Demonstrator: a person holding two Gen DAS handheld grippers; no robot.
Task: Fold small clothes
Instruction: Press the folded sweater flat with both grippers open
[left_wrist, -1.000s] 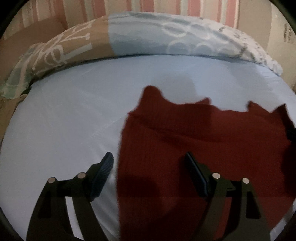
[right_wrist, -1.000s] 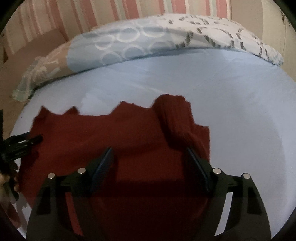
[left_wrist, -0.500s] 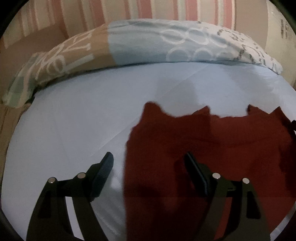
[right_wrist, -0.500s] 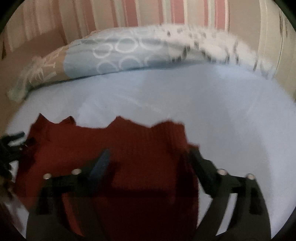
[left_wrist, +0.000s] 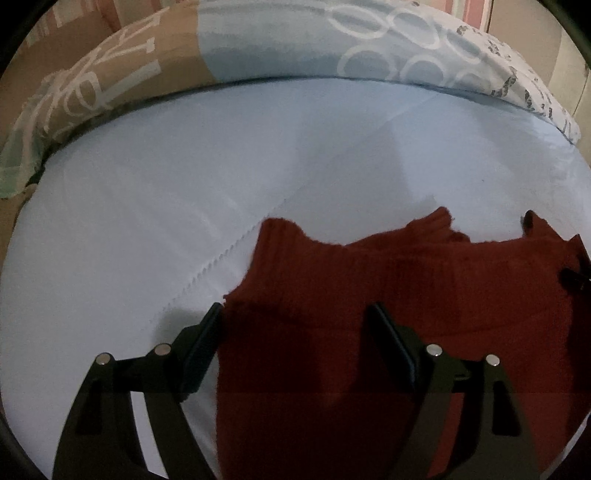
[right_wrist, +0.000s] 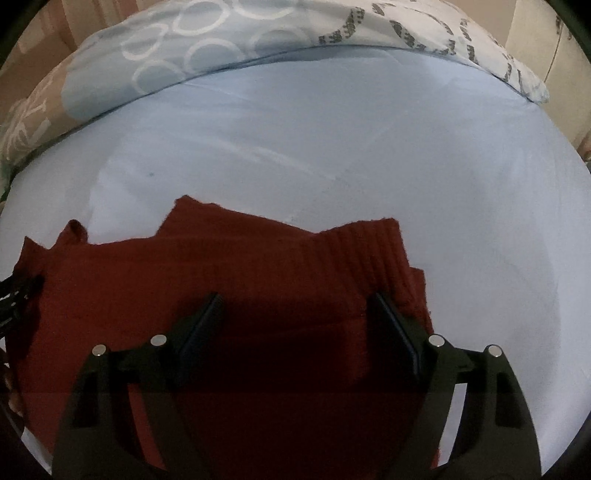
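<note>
1. The red top (left_wrist: 388, 295) lies flat on the blue sheet (left_wrist: 184, 184), filling the lower half of both views. Its long side runs left to right.
2. The left gripper (left_wrist: 295, 332) is wide and holds nothing. It sits right at the top's left edge, in the lower middle of its view.
3. The right gripper (right_wrist: 295, 321) is wide and empty too, over the top's right end.
4. Each gripper is nearest its own end.
5. A pillow (right_wrist: 221, 44) lies along the upper edge.

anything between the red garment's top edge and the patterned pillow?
Nothing: only bare light-blue sheet lies between the red knit garment and the patterned pillow, shown in both wrist views.
</note>
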